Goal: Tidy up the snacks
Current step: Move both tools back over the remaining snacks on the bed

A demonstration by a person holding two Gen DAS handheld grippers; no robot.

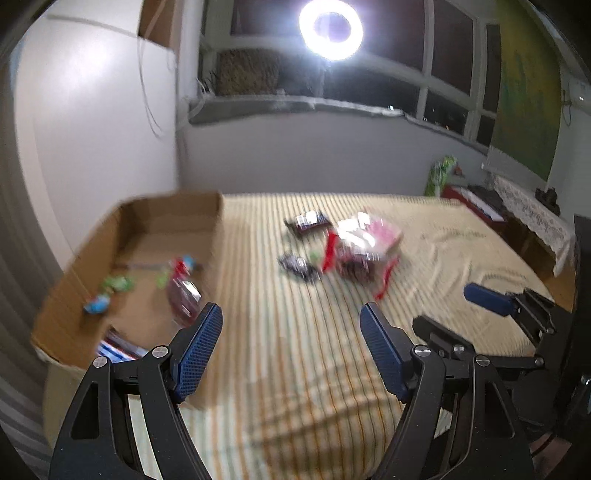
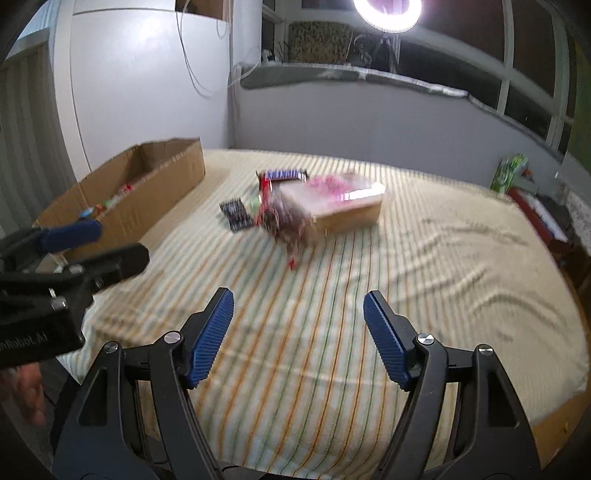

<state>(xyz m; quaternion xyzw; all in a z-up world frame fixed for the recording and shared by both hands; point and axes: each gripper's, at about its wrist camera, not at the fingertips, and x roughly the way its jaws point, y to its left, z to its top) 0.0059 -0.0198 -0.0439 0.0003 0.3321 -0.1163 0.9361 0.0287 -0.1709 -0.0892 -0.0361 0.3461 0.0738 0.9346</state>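
Observation:
A pile of snack packets (image 1: 343,251) lies mid-bed on the striped cloth, with a pink-topped box (image 2: 332,201), a dark packet (image 2: 236,214) and a dark red packet (image 1: 308,221). An open cardboard box (image 1: 122,273) at the left holds several small snacks (image 1: 181,291); it also shows in the right wrist view (image 2: 147,192). My left gripper (image 1: 291,332) is open and empty, above the bed beside the box's near corner. My right gripper (image 2: 298,325) is open and empty over the near part of the bed. Both views are blurred.
The bed's striped cloth (image 2: 424,295) is wrinkled at the right. A white wall (image 1: 92,129) stands behind the box. A ring light (image 1: 331,26) glares above the window sill. A side table with clutter (image 1: 517,210) stands at the far right.

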